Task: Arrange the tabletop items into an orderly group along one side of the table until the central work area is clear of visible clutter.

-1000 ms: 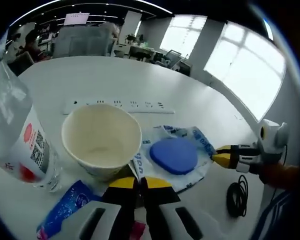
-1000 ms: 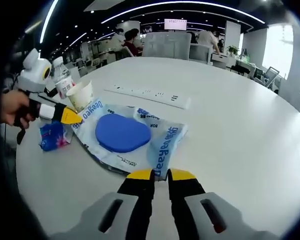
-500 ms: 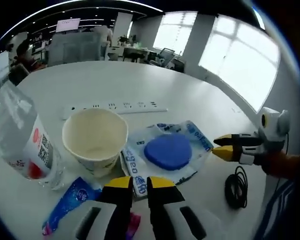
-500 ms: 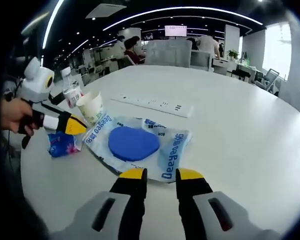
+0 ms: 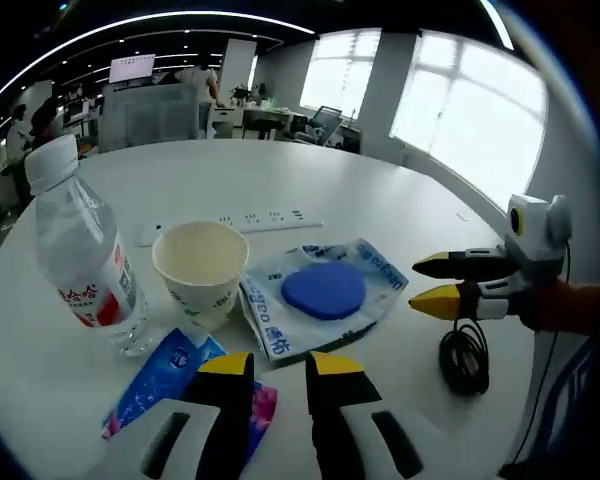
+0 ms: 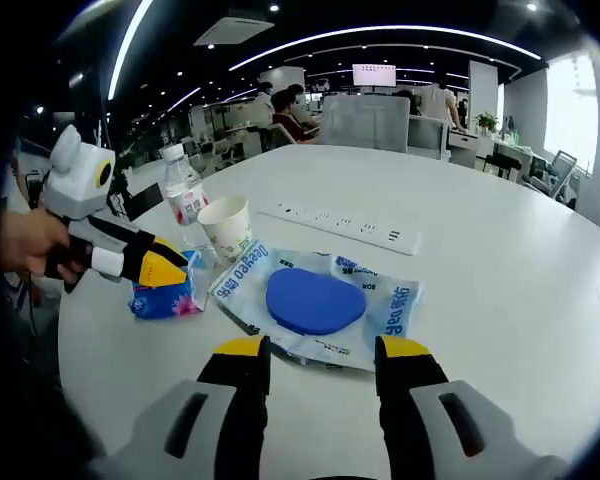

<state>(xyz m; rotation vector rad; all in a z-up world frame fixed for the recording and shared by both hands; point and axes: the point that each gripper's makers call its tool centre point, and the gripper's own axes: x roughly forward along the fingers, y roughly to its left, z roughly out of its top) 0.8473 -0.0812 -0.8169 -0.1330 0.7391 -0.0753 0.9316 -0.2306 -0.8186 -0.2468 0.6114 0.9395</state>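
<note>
A blue rounded pad (image 5: 323, 290) lies in a clear printed plastic bag (image 5: 380, 272) on the white table, beside a paper cup (image 5: 200, 270), a water bottle (image 5: 85, 265) and a blue snack packet (image 5: 165, 385). My left gripper (image 5: 280, 368) is open just short of the bag's near edge, holding nothing. My right gripper (image 6: 322, 352) is open at the bag's opposite edge (image 6: 380, 320), also holding nothing. In the right gripper view, the pad (image 6: 315, 300), cup (image 6: 227, 228), bottle (image 6: 183, 190) and packet (image 6: 165, 297) sit ahead, with the left gripper (image 6: 162, 268) over the packet. The right gripper (image 5: 442, 282) enters the left gripper view with its jaws apart.
A white power strip (image 5: 250, 222) lies behind the cup, seen again as the power strip (image 6: 345, 225) beyond the bag. A coiled black cable (image 5: 465, 365) lies under the right gripper. A hand (image 6: 25, 245) holds the left gripper. Bare tabletop stretches far and right; office desks stand behind.
Both grippers went from shut at the bag's edges to open, and both drew back from the bag. The bottle has come fully into the left gripper view.
</note>
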